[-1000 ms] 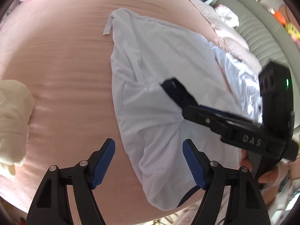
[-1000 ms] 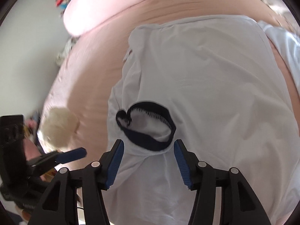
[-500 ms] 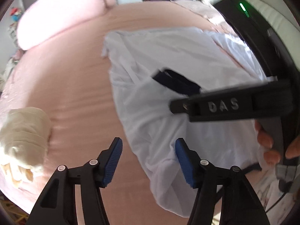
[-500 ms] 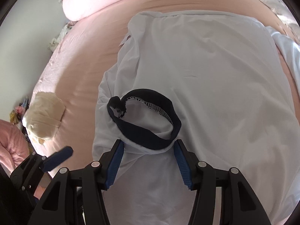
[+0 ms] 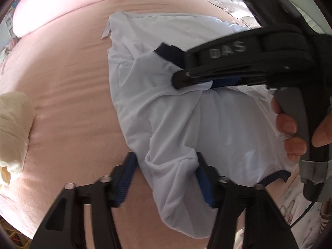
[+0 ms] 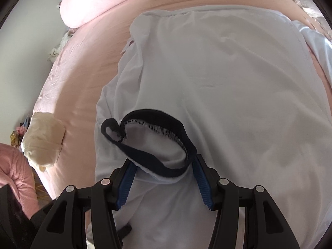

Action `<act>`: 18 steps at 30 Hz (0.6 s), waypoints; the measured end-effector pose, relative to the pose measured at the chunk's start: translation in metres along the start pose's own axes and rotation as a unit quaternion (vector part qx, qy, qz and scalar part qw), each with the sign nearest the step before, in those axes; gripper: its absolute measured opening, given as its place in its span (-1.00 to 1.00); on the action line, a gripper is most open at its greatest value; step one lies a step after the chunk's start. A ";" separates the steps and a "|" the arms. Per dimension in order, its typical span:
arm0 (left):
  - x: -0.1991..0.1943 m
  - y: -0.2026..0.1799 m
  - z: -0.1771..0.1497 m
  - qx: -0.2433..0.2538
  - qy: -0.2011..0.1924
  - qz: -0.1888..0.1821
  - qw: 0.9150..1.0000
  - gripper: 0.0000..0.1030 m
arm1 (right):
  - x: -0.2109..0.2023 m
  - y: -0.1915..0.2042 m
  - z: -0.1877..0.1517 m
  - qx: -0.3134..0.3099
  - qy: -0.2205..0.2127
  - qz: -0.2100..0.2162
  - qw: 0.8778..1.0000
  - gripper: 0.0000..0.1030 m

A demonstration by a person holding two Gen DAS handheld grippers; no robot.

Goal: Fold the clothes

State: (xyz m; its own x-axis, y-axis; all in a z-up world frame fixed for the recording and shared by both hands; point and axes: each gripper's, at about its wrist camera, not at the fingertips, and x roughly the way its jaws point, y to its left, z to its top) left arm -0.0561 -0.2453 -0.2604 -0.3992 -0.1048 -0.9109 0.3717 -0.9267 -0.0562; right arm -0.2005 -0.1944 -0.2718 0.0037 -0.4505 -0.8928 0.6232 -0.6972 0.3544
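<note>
- A white T-shirt with a dark navy neckband lies spread on a bed covered by a pink sheet, its hem toward the far side and its collar end nearest the cameras.
- The left tool has just been closing its jaws, and a bunched fold of the shirt's near edge, probably a sleeve, sits between the blue pads; the pads press the cloth on both sides, so it grips the shirt at a narrow gap.
- The right tool stands with its jaws at a middling width around the collar; the neckband loop rises between the pads and touches both, with white fabric gathered under it, so it appears to hold the collar.
- In the left wrist view, the right tool crosses above the shirt, and a person's hand wraps its grey handle.
- A cream folded garment lies on the sheet well apart from the shirt, to its left.
- A pink pillow rests at the far end of the bed.
</note>
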 end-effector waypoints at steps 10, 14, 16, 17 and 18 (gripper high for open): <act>-0.009 0.008 0.000 -0.011 -0.005 -0.008 1.000 -0.74 | -0.016 -0.004 -0.006 0.025 -0.029 0.008 0.999 -0.78; -0.017 0.012 -0.002 -0.014 -0.009 -0.014 1.000 -0.77 | -0.029 -0.009 -0.005 0.032 -0.051 0.025 0.998 -0.79; -0.021 0.011 -0.002 -0.010 -0.011 -0.018 1.000 -0.77 | -0.039 -0.015 -0.009 0.037 -0.062 0.034 0.997 -0.79; -0.022 0.011 -0.003 -0.010 -0.011 -0.018 1.000 -0.78 | -0.047 -0.023 -0.015 0.039 -0.063 0.042 0.996 -0.79; -0.022 0.011 -0.003 -0.009 -0.010 -0.016 1.000 -0.78 | -0.052 -0.030 -0.017 0.043 -0.063 0.048 0.996 -0.79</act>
State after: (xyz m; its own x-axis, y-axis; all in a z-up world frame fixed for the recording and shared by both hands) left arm -0.0406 -0.2516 -0.2421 -0.4280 -0.0822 -0.9000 0.3740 -0.9227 -0.0935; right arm -0.2059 -0.1409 -0.2405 -0.0414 -0.5801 -0.8135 0.5555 -0.6901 0.4638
